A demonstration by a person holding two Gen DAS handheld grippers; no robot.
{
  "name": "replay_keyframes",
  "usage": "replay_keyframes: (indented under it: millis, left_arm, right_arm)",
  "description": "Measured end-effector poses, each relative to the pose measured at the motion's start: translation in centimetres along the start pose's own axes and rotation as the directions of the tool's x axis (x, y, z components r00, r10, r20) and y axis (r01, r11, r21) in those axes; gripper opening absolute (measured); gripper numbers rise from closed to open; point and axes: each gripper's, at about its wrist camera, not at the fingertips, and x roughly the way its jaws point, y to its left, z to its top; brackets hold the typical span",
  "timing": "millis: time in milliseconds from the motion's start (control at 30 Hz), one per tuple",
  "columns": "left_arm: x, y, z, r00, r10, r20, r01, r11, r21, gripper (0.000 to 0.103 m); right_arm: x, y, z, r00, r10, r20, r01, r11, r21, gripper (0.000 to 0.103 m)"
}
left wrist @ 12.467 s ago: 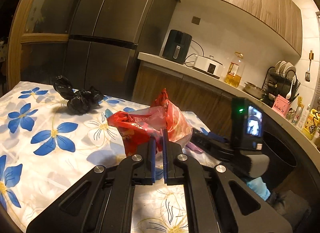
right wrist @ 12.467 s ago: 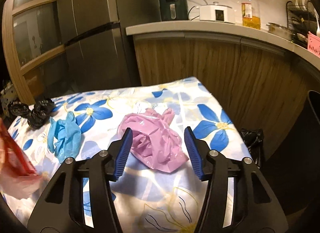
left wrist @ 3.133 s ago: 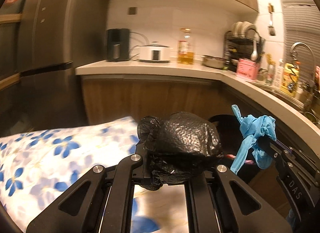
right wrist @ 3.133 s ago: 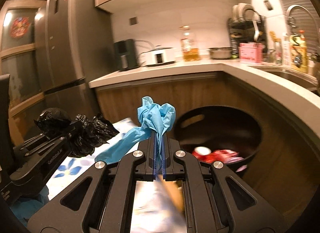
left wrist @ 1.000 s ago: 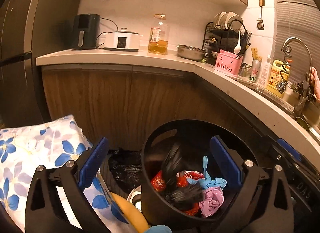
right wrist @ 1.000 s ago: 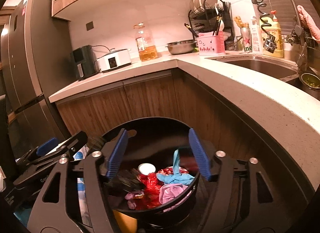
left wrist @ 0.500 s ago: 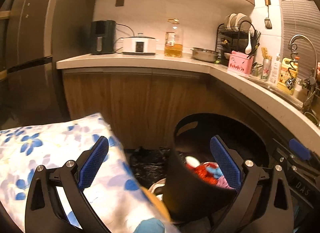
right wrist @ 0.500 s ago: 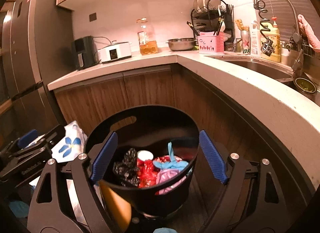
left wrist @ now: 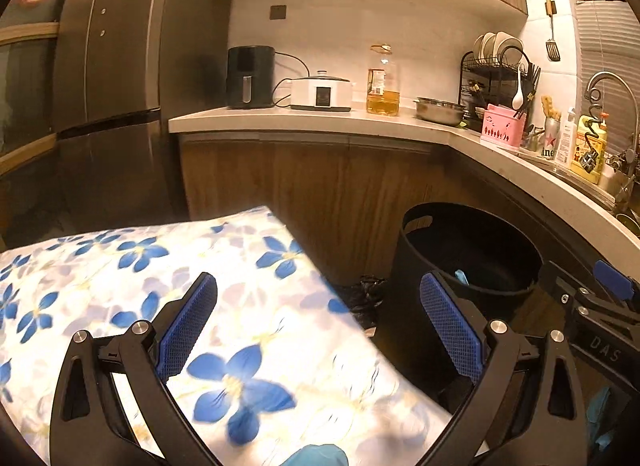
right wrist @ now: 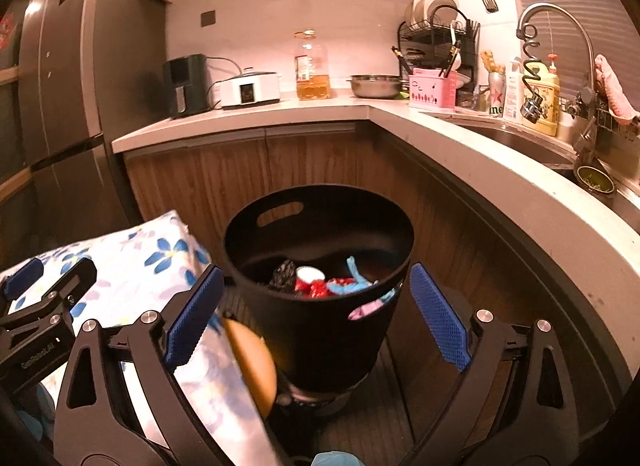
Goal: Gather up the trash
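With both grippers empty, the drop-off step looks finished and the hunt for more trash comes next.

Left gripper (left wrist: 320, 330) and right gripper (right wrist: 316, 316) each have their jaws spread wide, holding nothing. Collected trash (right wrist: 324, 284) lies inside the black bin (right wrist: 320, 330), which stands on the floor between the right gripper's fingers and beyond them. Ahead of the left gripper, the floral table (left wrist: 120, 266) shows no litter; a black bag (left wrist: 366, 298) lies on the floor beside the bin, likely the next pickup.
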Motion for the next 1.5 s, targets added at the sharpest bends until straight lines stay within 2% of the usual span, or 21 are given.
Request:
replay_keyframes:
  millis: [267,533,900,1200,1500]
  left_arm:
    - [-4.2,1.6,-1.7,1.0,0.008,0.0,-0.008,1.0,0.007,0.097]
    - [-8.7,2.6,-3.2,0.999,0.02,0.038,-0.02,1.0,0.004,0.097]
    - [-13.7,4.7,-5.5,0.997,0.035,0.065,-0.034,0.999,-0.012,0.097]
    - [-16.2,6.5,-6.8,0.996,0.057,0.075,-0.055,0.998,-0.033,0.097]
    - [-17.2,7.6,-7.5,0.994,0.08,0.068,-0.077,0.996,-0.043,0.097]
  right_arm:
    - [-4.2,1.9,-1.7,1.0,-0.001,0.008,0.001,1.0,-0.019,0.093]
    - [-8.4,3.0,-3.1,1.0,0.009,0.027,-0.008,1.0,-0.026,0.096]
    - [-14.4,4.8,-5.2,0.996,0.04,0.083,-0.035,0.997,-0.062,0.097]
    - [-17.5,6.6,-6.7,0.992,0.071,0.104,-0.061,0.994,-0.096,0.097]
    - [-18.4,8.0,-7.3,0.991,0.092,0.099,-0.08,0.99,-0.12,0.097]
